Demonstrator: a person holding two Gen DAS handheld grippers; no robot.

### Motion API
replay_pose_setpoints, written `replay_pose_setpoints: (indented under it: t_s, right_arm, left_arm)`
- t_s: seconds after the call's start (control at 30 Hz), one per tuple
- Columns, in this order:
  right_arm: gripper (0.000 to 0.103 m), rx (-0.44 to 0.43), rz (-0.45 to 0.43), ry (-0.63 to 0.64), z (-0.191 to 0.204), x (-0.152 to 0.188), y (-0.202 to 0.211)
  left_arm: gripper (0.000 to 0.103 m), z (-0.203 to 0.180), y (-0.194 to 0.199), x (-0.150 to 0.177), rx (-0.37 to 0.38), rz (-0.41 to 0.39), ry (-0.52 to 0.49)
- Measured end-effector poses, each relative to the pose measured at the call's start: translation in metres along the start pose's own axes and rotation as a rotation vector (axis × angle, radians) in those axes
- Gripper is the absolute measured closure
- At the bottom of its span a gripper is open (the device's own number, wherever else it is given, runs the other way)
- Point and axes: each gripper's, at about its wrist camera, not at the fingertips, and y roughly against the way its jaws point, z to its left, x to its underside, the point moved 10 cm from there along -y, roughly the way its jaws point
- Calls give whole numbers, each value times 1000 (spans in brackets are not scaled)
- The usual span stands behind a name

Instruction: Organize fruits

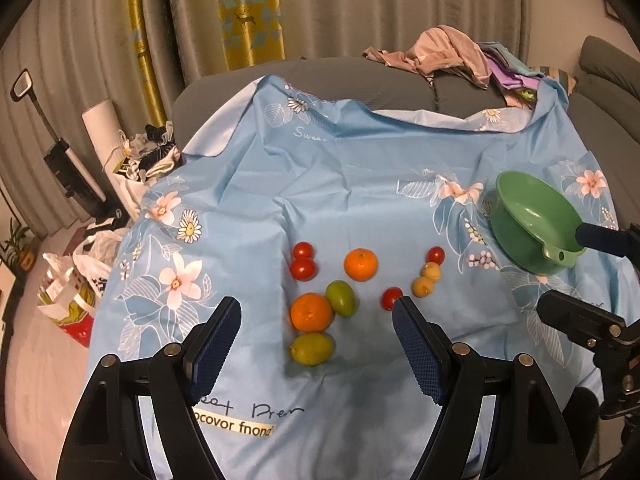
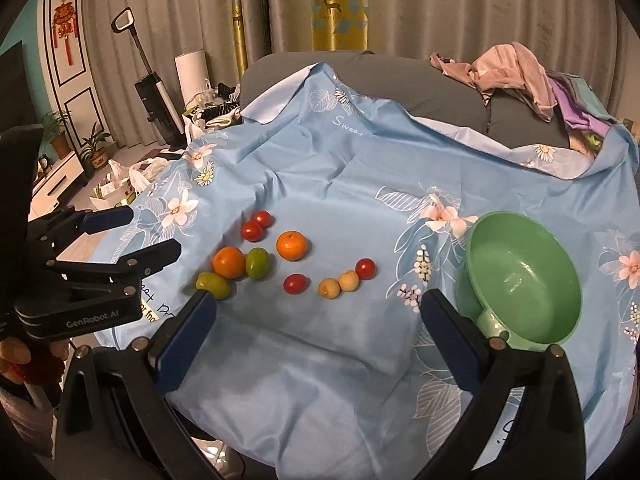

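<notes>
Loose fruit lies on a blue floral cloth point(image 1: 360, 184): two oranges point(image 1: 311, 312) point(image 1: 360, 264), two green fruits point(image 1: 341, 298) point(image 1: 311, 348), several red tomatoes point(image 1: 303, 269) point(image 1: 391, 298) and two small yellow fruits point(image 1: 423, 287). An empty green bowl point(image 2: 524, 276) with a handle stands at the right. My left gripper point(image 1: 316, 312) hovers open over the near orange and green fruits. My right gripper point(image 2: 316, 310) is open above bare cloth, in front of the fruit point(image 2: 295, 283), with the bowl just beyond its right finger.
A grey sofa back point(image 1: 400, 80) with a pile of clothes point(image 1: 448, 56) rises behind the cloth. Bags and clutter point(image 1: 76, 288) sit on the floor at the left, with a vacuum point(image 2: 152, 96) and curtains behind.
</notes>
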Motion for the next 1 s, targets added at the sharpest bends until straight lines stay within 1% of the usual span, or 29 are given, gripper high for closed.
replay_pose_setpoints:
  t_s: [1.0]
  right_arm:
    - [0,-8,11,-10,-1,6,1]
  left_arm:
    - [25,-9,-3,5,26,17,-18]
